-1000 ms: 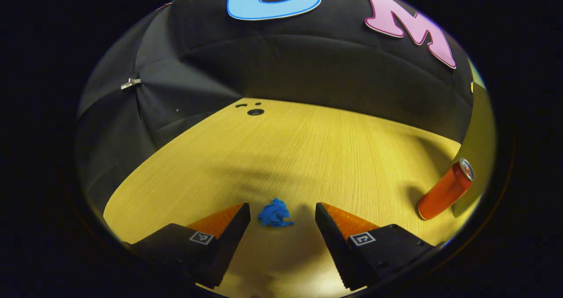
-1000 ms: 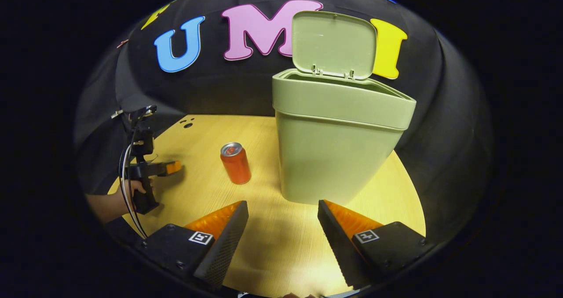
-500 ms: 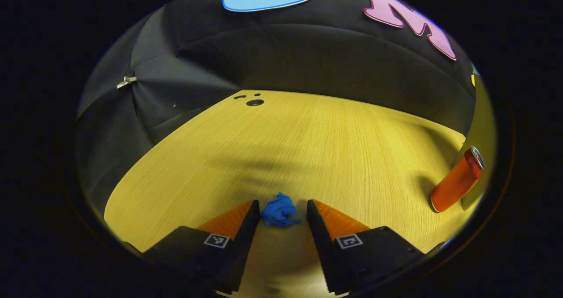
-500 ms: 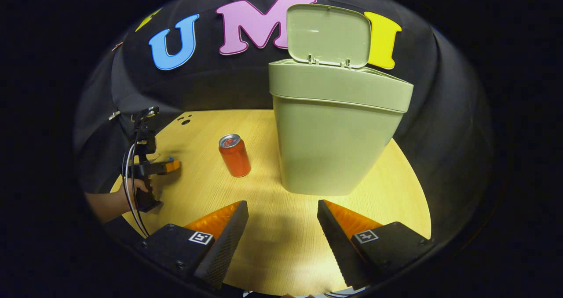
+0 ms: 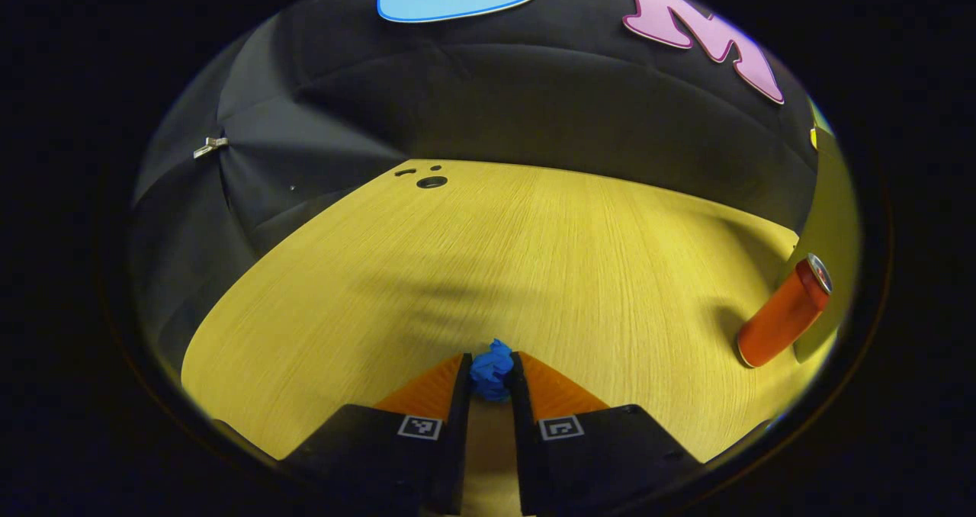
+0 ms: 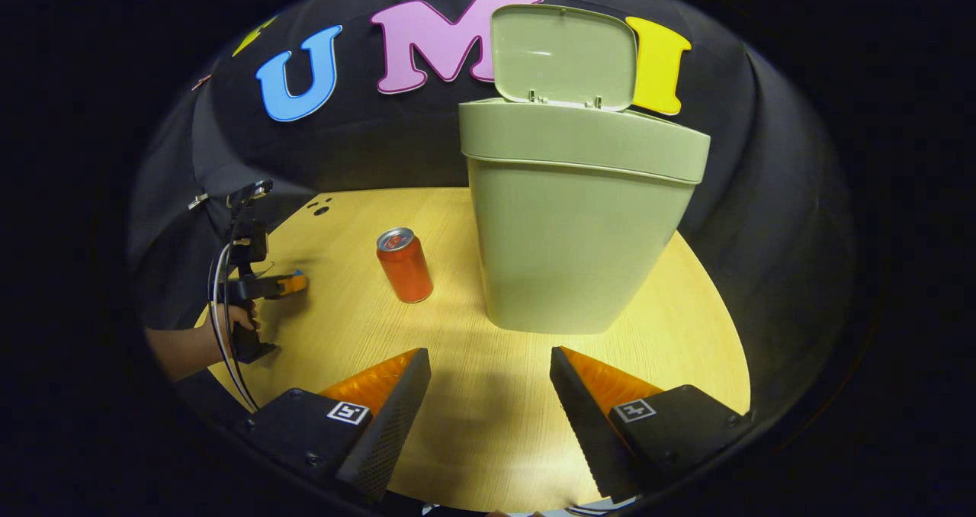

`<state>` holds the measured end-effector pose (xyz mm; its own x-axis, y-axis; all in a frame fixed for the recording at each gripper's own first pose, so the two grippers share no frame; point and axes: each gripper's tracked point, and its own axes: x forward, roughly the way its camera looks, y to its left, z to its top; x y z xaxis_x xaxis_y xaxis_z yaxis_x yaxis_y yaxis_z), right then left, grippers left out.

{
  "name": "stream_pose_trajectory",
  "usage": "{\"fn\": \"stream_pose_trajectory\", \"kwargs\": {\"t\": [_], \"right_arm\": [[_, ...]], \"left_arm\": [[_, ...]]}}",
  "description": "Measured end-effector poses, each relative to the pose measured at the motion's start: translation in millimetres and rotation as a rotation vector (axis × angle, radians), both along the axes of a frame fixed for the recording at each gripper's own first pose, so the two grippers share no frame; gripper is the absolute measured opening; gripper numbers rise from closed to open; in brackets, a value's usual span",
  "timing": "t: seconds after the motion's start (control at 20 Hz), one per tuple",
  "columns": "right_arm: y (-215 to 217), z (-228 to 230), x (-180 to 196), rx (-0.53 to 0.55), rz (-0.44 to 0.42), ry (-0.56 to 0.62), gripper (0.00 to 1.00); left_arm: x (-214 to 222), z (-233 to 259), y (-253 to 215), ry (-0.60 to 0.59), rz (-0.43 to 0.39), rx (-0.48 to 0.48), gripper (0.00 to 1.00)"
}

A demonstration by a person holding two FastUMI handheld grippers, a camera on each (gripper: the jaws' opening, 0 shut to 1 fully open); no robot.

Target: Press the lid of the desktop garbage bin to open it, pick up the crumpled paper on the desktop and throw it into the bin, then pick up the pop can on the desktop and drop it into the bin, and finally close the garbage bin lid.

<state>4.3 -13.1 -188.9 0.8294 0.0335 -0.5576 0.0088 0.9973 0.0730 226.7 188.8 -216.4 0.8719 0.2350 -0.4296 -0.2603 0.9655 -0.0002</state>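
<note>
While my left gripper (image 5: pixel 490 372) is pinching the crumpled paper (image 5: pixel 492 366) on the desktop (image 5: pixel 534 258), my right gripper (image 6: pixel 488 383) is hovering wide open, empty, the open-lidded bin (image 6: pixel 576 219) at one o'clock.

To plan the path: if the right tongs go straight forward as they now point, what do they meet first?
Probably the garbage bin: it stands ahead of the open right tongs, slightly to one side, bare tabletop between.

Both feeds sharp, I see no motion blur. Overhead light keeps the table (image 6: pixel 488 425) bright and yellow; cloth (image 5: pixel 488 105) stays dim. Soft shadows beside can (image 6: pixel 404 265) and bin (image 6: pixel 572 227). Strong fisheye bending at rims.
</note>
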Motion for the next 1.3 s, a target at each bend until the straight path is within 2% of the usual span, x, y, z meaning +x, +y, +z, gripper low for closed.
{"fn": "stream_pose_trajectory", "kwargs": {"t": [0.25, 0.6, 0.85, 1.05, 1.3], "right_arm": [[-4.7, -8.1, -3.1, 0.007, 0.001, 0.000, 0.99], [-11.6, -12.3, -2.5, 0.013, 0.008, -0.036, 0.99], [-16.0, -6.4, 5.8, 0.053, -0.019, -0.072, 0.99], [-22.2, -5.1, 7.3, 0.056, -0.028, -0.081, 0.99], [-28.1, -2.9, 2.2, 0.053, -0.031, -0.095, 0.99]], "left_arm": [[-4.3, 33.8, -14.3, -0.051, -0.023, -0.002, 0.31], [-9.1, 130.8, -68.6, -0.189, -0.128, -0.026, 0.30], [-13.5, 213.9, -131.3, -0.304, -0.288, -0.012, 0.29], [-23.0, 277.6, -198.6, -0.406, -0.440, -0.006, 0.31], [-29.1, 312.2, -293.3, -0.452, -0.620, -0.060, 0.31]]}}
